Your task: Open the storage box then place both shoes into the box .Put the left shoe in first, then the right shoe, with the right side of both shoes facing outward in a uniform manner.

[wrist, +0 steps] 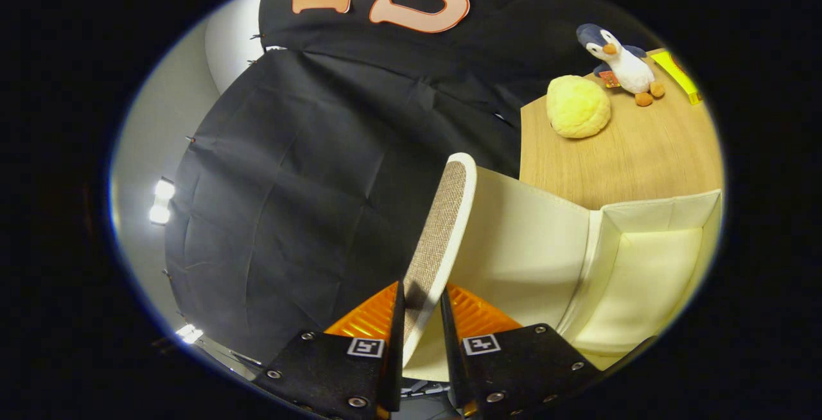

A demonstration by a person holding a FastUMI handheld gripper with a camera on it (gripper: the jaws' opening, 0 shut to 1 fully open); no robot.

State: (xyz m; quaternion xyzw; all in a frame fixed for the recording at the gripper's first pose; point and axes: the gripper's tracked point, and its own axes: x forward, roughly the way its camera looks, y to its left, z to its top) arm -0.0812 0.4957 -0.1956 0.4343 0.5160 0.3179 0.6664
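Woven beige fabric on the outer face of the lid (443, 227) is what the tool (420, 336) is pinching: in the gripper view the lid's edge is held between both fingers, which are pressed against its two faces, and the panel is raised steeply so that it rises away from the fingers toward the booth's black cloth wall (308, 169). It is held by this edge, it is judged, because the thin rim gives the fingers a firm purchase for swinging the flap back. To the right of the lid, the storage box (642, 259) is seen open, its pale cream lining and folded corner exposed, and nothing is seen lying in the exposed part. The opening step is therefore judged nearly or fully done, with both shoes yet to be placed. Beyond the box, the wooden desk (642, 150) carries a yellow plush ball (578, 106) and, just behind it, a toy penguin (621, 63), with a yellow object (681, 73) near the far edge; these are set well apart from the box and are judged unrelated to the task.
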